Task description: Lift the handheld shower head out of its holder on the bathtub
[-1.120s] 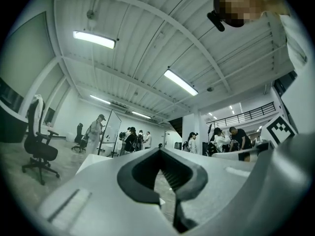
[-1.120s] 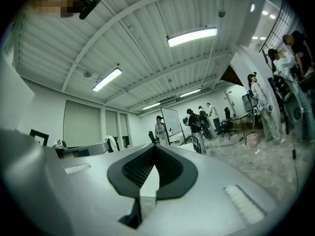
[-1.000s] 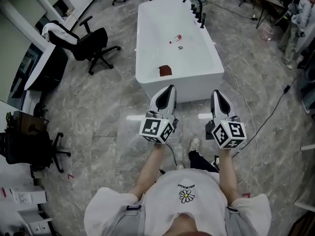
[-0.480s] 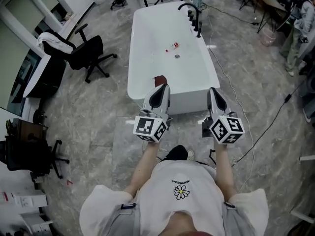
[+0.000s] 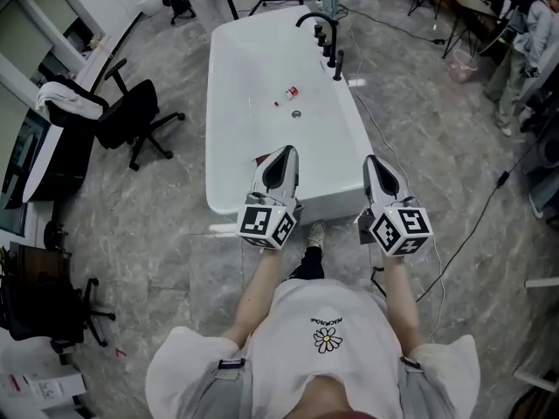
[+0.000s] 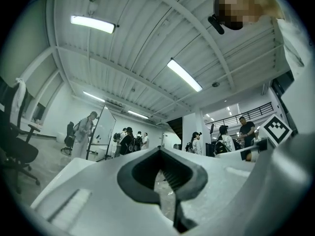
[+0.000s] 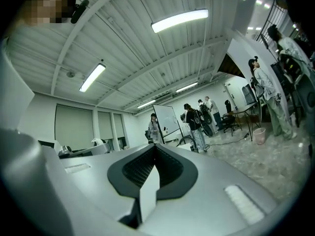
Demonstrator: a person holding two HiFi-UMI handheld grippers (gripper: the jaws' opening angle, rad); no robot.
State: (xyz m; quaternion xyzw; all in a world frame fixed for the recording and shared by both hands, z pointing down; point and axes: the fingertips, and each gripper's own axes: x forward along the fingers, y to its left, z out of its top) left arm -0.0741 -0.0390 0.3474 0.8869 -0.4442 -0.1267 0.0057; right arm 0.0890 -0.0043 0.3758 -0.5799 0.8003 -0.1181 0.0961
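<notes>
A white bathtub stands lengthwise ahead of me. On its far right rim is a row of black fittings beside an arched black spout; the handheld shower head is too small to single out among them. My left gripper hangs over the tub's near end, shut and holding nothing. My right gripper is level with it just off the tub's right side, also shut and holding nothing. Both are far from the fittings. Both gripper views, left gripper and right gripper, point up at the ceiling and show neither tub nor fittings.
A small red-and-white bottle lies in the tub near the drain. A black office chair stands to the left, a cable runs over the floor on the right, and a person stands by a pink bin.
I have walked closer to the tub. Its near end now lies under my left gripper, where before both grippers were over the floor in front of it.
</notes>
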